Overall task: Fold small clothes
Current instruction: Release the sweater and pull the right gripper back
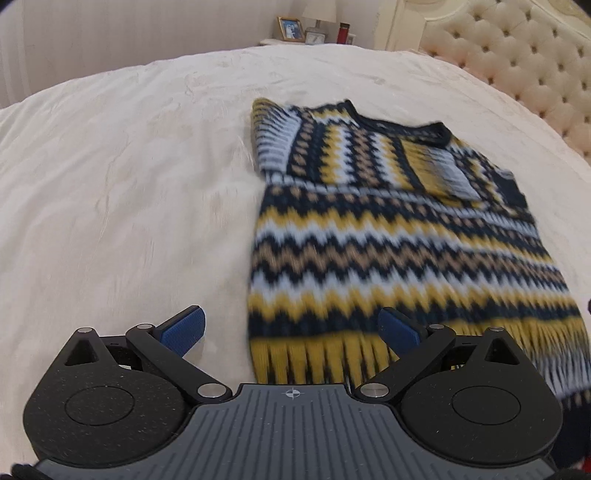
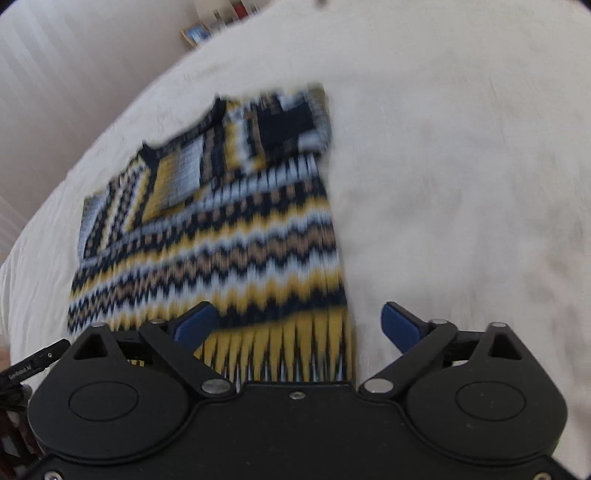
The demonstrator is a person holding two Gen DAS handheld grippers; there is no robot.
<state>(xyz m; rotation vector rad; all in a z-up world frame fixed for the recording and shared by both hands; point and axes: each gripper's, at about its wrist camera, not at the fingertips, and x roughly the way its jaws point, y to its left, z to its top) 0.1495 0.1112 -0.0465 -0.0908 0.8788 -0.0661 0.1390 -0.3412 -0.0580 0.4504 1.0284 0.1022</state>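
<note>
- Hovering low, left tool (image 1: 293, 329) and right tool (image 2: 297, 325) both gape wide, holding nothing.
- Knit sweater (image 1: 399, 243) lies flat on the bed (image 1: 129, 166), sleeves tucked across.
- Soft, floppy, grippy wool; pinch the hem corners (image 2: 343, 354).

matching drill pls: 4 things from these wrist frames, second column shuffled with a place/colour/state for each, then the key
Things:
1. sweater
2. left gripper
3. picture frame
4. headboard

Place, colour or state:
A. cream, tufted, at the far right of the bed
B. open, blue pads, over the sweater's lower left corner
C. navy, yellow and pale blue zigzag knit, flat on the bedspread, sleeves folded in
D. standing on the nightstand beyond the bed

Pairs: 1-C, 2-B, 3-D, 4-A
</note>
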